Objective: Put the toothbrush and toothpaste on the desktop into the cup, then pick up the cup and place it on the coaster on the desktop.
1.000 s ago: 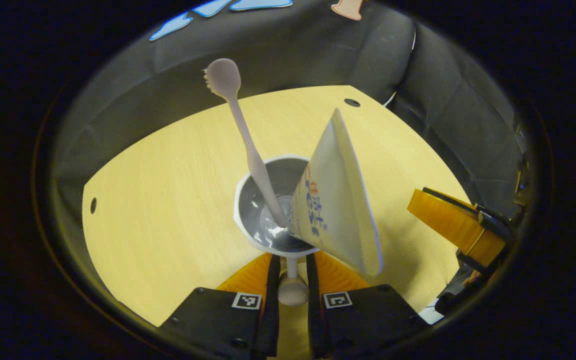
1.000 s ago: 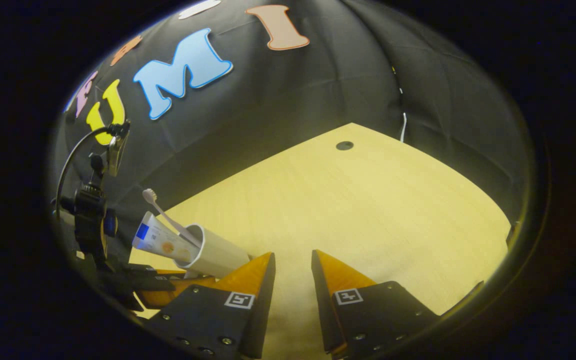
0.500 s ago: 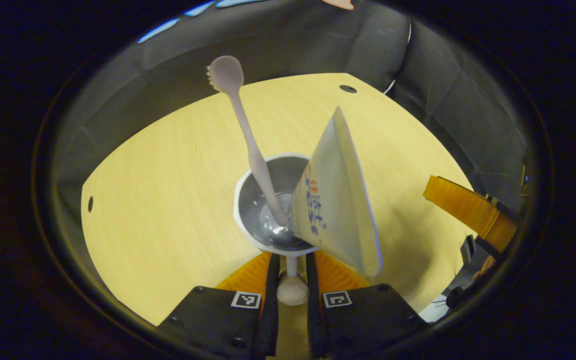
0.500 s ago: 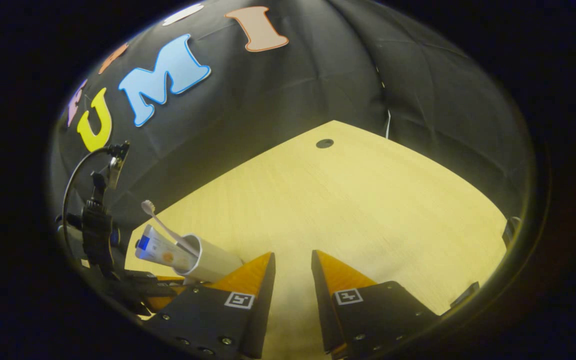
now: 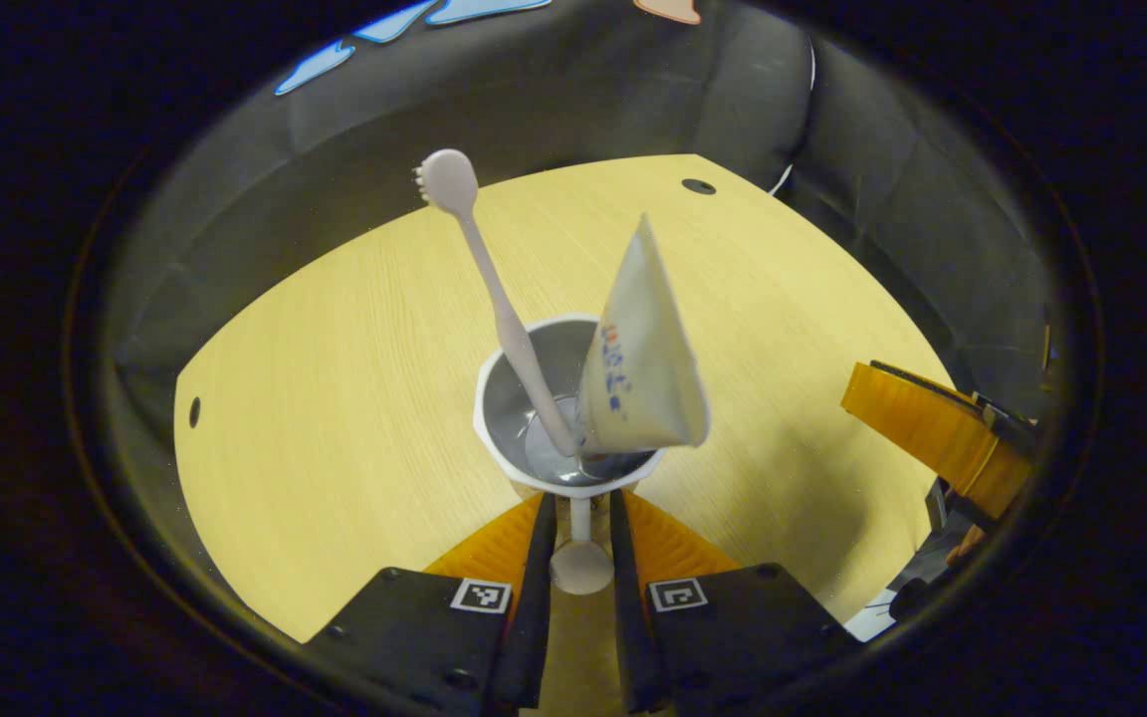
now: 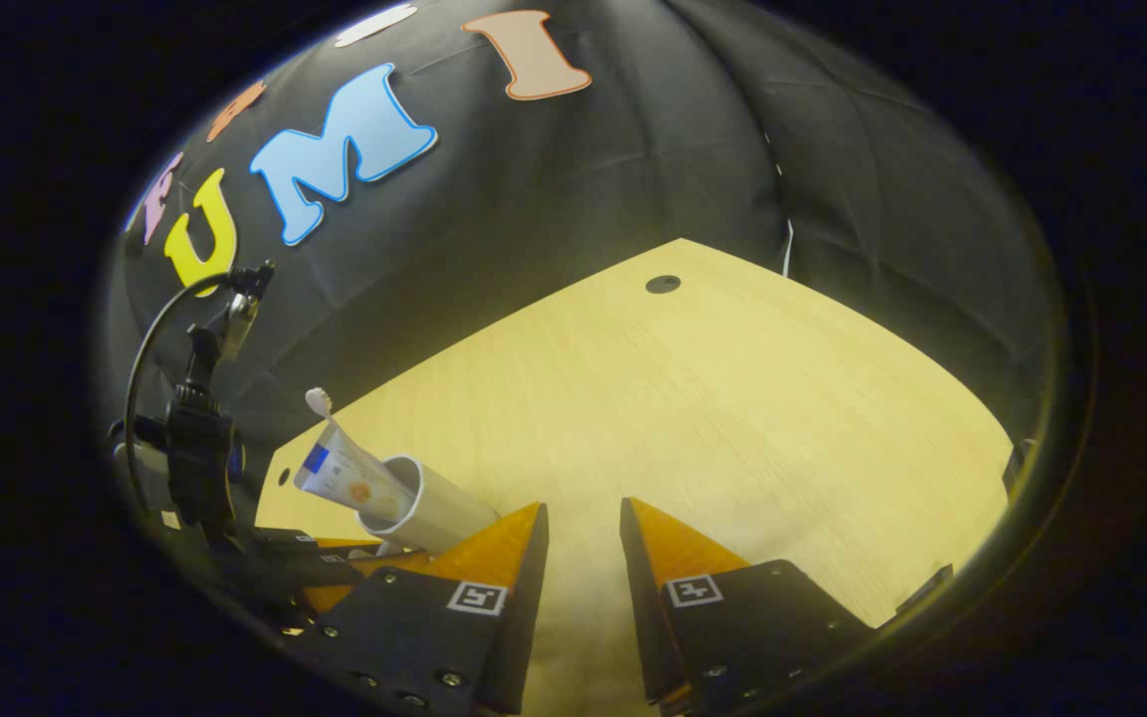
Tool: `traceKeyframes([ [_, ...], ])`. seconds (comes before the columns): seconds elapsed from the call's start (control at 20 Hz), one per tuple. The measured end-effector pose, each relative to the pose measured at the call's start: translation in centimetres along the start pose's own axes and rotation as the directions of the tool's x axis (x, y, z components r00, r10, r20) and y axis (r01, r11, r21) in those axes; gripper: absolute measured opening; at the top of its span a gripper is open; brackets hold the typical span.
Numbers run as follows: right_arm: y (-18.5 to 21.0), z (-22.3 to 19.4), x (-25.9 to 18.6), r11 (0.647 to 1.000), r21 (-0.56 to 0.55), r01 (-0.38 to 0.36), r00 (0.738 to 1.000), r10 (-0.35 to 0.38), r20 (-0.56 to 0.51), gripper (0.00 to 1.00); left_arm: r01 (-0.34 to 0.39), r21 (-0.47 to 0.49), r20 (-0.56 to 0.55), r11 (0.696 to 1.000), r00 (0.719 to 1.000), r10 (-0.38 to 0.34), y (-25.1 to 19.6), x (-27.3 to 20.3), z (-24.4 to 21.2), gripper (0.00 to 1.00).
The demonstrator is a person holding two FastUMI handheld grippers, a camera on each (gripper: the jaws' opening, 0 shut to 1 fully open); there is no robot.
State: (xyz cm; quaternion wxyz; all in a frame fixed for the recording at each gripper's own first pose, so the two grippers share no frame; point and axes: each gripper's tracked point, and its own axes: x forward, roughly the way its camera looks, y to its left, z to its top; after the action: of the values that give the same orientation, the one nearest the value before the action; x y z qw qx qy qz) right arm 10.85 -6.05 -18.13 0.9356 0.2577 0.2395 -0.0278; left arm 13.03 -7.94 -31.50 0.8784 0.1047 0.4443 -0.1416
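Toothpaste point(image 5: 638, 368) now leans more upright in the cup point(image 5: 524, 468) than half a second ago, beside the toothbrush point(image 5: 494, 299). The left tool point(image 5: 576, 538) stays clenched on the cup's handle, carrying it above the tabletop point(image 5: 335, 378). The right tool point(image 6: 583, 538) hangs released, grasping nothing. Loading looks done; the cup has yet to reach a coaster.

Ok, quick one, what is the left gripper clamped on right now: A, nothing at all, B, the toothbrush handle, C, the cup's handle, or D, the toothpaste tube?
C: in the left gripper view the left gripper has its fingers closed on the white cup's handle, while the toothbrush and toothpaste tube stand inside the cup.
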Motion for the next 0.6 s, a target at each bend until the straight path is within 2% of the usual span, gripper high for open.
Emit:
traceKeyframes([
  [0.05, 0.1, 0.1, -0.2, 1.0, 0.002, -0.002, 1.0, 0.002, 0.001, 0.44, -0.002, -0.001, 0.005, 1.0, 1.0, 0.002, 0.1, -0.3, 0.0, 0.41],
  [0.1, 0.2, 0.1, -0.3, 1.0, 0.003, -0.006, 1.0, 0.006, 0.003, 0.44, -0.004, -0.005, 0.011, 1.0, 1.0, 0.004, 0.1, -0.6, -0.1, 0.36],
  [0.15, 0.4, 0.3, -0.4, 1.0, 0.002, -0.009, 1.0, 0.009, 0.006, 0.44, -0.008, -0.009, 0.02, 1.0, 1.0, 0.008, 0.1, -0.8, -0.2, 0.36],
  [0.2, 0.7, 0.4, -0.6, 1.0, -0.001, -0.013, 1.0, 0.013, 0.008, 0.43, -0.008, -0.014, 0.028, 1.0, 1.0, 0.008, 0.2, -1.1, -0.2, 0.41],
  [0.35, 1.9, 1.0, -1.7, 0.999, -0.035, -0.034, 0.999, 0.035, 0.029, 0.44, -0.009, -0.029, 0.068, 1.0, 0.998, 0.011, 0.3, -1.9, 0.0, 0.41],
  [0.55, 4.3, 2.0, -3.7, 0.992, -0.104, -0.072, 0.995, 0.079, 0.068, 0.44, -0.008, -0.052, 0.174, 0.999, 0.985, 0.017, 0.3, -4.3, 0.9, 0.41],
  [0.6, 5.0, 2.2, -4.2, 0.989, -0.12, -0.081, 0.993, 0.091, 0.076, 0.44, -0.019, -0.053, 0.205, 0.998, 0.978, 0.03, 0.5, -5.1, 1.1, 0.36],
])
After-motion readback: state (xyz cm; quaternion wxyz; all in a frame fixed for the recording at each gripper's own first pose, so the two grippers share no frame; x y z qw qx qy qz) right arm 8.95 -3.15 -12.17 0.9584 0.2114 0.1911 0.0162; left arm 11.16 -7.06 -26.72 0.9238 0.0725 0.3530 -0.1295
